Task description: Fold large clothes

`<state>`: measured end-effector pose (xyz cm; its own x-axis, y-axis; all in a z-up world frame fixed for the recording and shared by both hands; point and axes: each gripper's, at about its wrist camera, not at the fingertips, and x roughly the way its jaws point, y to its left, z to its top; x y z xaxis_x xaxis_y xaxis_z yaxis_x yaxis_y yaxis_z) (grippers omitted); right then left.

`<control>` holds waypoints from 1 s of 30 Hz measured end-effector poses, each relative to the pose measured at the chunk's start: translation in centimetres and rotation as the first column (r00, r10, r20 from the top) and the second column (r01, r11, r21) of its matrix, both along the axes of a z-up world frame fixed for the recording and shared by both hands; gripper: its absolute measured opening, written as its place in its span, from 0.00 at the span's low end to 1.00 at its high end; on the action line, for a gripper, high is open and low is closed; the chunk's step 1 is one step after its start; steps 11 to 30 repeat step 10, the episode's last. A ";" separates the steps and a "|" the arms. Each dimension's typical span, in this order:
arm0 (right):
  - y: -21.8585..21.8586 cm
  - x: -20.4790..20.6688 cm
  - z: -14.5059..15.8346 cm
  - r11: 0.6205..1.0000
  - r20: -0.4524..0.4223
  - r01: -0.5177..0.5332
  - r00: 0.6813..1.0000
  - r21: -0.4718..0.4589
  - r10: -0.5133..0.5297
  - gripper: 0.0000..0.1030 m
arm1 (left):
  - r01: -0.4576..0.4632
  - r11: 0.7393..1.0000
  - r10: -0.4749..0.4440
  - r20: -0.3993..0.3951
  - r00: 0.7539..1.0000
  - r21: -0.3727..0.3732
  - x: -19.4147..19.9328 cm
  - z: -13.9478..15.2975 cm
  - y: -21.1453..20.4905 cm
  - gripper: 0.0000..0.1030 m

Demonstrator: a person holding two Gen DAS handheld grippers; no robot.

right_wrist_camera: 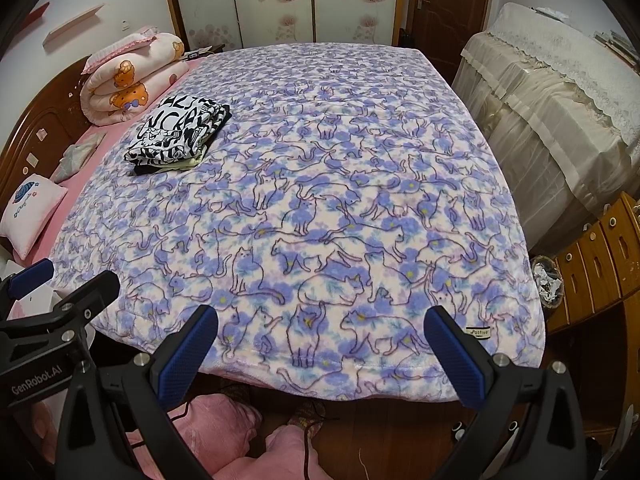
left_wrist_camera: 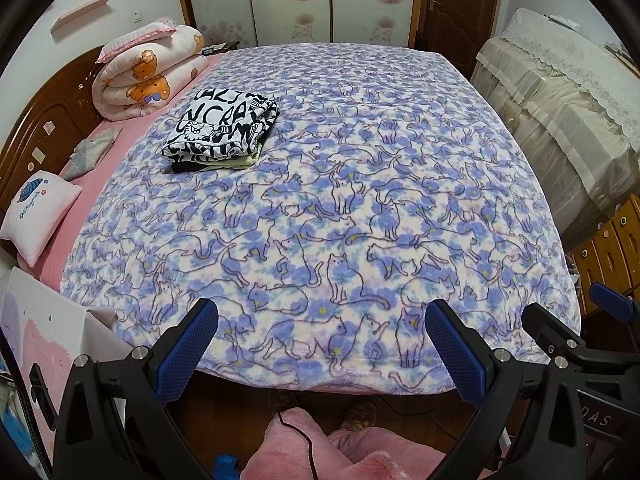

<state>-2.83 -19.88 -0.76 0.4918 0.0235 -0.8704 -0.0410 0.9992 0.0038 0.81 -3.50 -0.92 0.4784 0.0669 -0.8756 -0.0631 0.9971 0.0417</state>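
We find the clothes [left_wrist_camera: 221, 129] folded and stacked on the blanket [left_wrist_camera: 360, 200], far left; top print partly reads "NCRA". Left gripper [left_wrist_camera: 322, 344], marked "GenRobot.AI", and right gripper [right_wrist_camera: 320, 344] gape, empty.

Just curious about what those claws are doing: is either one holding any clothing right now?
No: the left gripper and right gripper are both open and empty, and the folded clothes lie far up the bed.

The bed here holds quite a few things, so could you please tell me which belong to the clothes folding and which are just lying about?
Job in hand:
- folded black-and-white printed garment atop a small stack
- left gripper, open
- right gripper, open
- cat-print blanket, the work surface

Lying about:
- rolled bear-print quilt
- embroidered pink cushion
- grey star-print cushion
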 end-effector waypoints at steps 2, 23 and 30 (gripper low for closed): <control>0.0 0.1 0.0 1.000 0.000 0.000 1.000 0.000 0.000 1.00 | 0.000 1.000 0.000 0.000 1.000 0.001 0.0 0.0 0.0 1.00; -0.3 0.1 0.0 1.000 -0.009 0.004 1.000 0.006 -0.004 1.00 | 0.000 1.000 0.000 -0.004 1.000 0.005 0.1 0.0 -0.5 1.00; -0.3 0.1 0.0 1.000 -0.009 0.004 1.000 0.006 -0.004 1.00 | 0.000 1.000 0.000 -0.004 1.000 0.005 0.1 0.0 -0.5 1.00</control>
